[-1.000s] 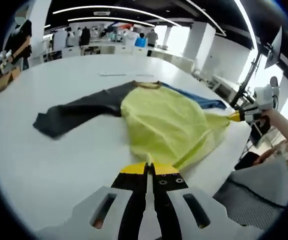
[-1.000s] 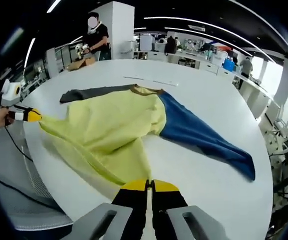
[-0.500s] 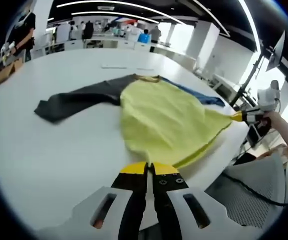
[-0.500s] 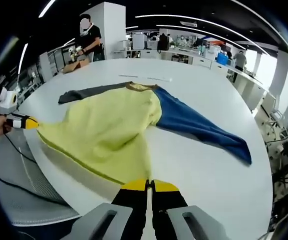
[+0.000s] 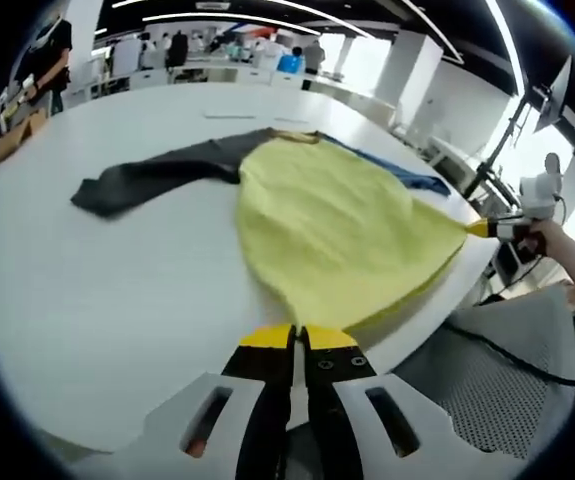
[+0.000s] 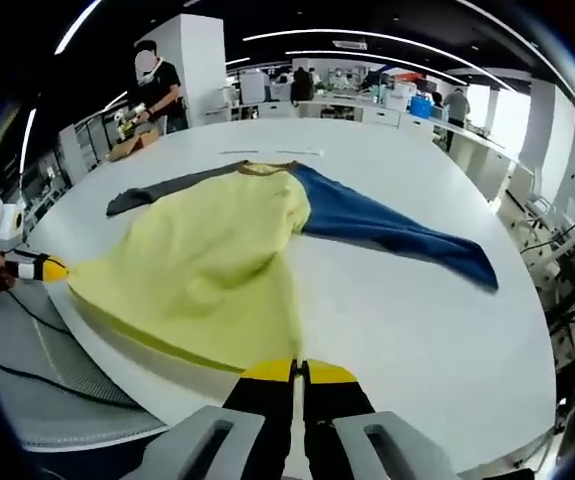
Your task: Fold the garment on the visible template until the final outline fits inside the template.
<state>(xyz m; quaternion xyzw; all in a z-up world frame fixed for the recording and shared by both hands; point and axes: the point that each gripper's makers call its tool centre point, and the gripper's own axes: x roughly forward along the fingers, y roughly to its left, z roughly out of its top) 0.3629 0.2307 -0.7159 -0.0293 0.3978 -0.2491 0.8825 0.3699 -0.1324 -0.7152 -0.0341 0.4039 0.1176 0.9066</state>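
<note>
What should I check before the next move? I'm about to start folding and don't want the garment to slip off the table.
1. Left gripper shut on a hem corner of the garment: ok.
2. Right gripper shut on the other hem corner: ok.
3. Yellow body stretched smooth: ok.
4. Grey sleeve and blue sleeve lying flat on the table: ok.
5. Hem well inside the table edge: not ok, both corners are at or past the edge.
6. Template outline located under the garment: cannot tell.
</note>
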